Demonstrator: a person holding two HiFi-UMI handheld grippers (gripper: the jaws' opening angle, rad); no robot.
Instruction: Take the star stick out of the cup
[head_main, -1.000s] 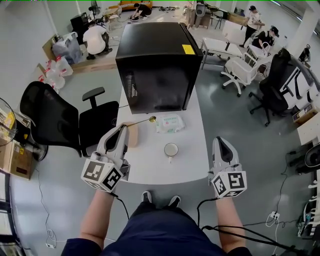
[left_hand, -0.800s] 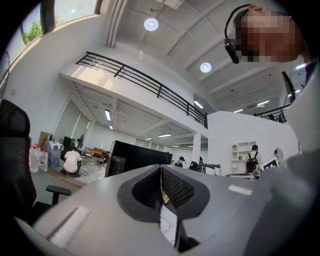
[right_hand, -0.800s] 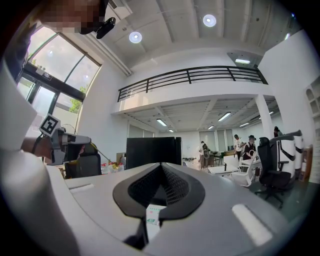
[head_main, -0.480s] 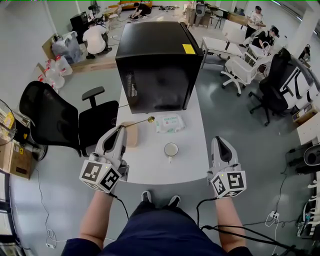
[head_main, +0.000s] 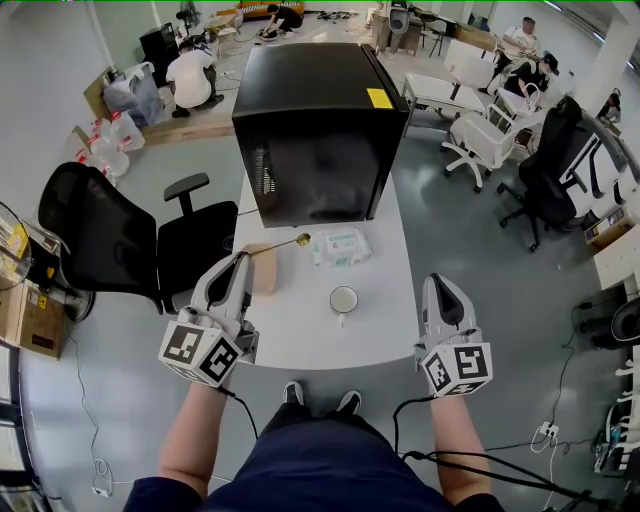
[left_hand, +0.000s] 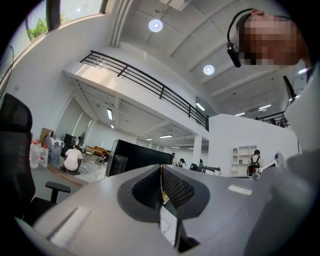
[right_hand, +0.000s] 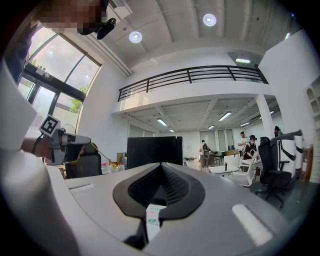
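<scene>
My left claw (head_main: 243, 256) is pinching the stick (head_main: 280, 245) mid-left of frame; right claw (head_main: 441, 282) is pressed together, empty.

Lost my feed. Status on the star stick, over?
Left gripper shut on stick, clear of cup. Right gripper shut, empty. Nothing in the way.

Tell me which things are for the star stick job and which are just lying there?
For the job: star stick, cup, left tongs holding the stick.
Just lying about: wipes packet, black box, office chair.
</scene>
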